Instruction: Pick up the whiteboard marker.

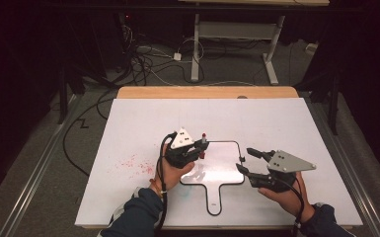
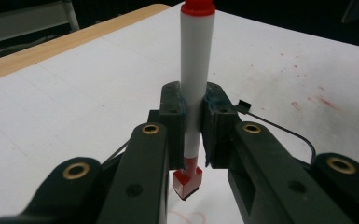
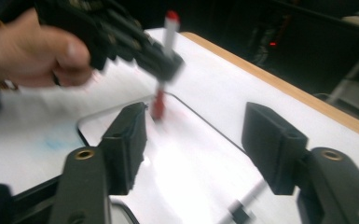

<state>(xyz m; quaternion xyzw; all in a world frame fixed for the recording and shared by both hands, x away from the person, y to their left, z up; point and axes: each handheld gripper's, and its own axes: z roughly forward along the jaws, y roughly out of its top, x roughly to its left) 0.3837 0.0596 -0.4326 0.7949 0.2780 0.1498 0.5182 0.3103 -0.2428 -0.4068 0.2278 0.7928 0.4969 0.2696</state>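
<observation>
A small whiteboard (image 1: 222, 170) with a black border and a handle lies in the middle of the table. My left gripper (image 1: 201, 147) (image 2: 193, 107) is shut on a white marker (image 2: 196, 70) with red ends, held upright. Its red tip (image 2: 187, 181) points down at the board's upper left corner, just above a faint red stroke (image 2: 186, 217). My right gripper (image 1: 244, 159) (image 3: 196, 135) is open at the board's right edge with nothing between its jaws. The right gripper view shows the marker (image 3: 164, 65) and the left hand (image 3: 28, 51), blurred, beyond the jaws.
The white table cover (image 1: 143, 123) has red smudges (image 1: 133, 165) left of the board. A wooden table edge (image 1: 207, 92) runs along the far side. Cables and a desk frame (image 1: 237, 34) are on the floor beyond it.
</observation>
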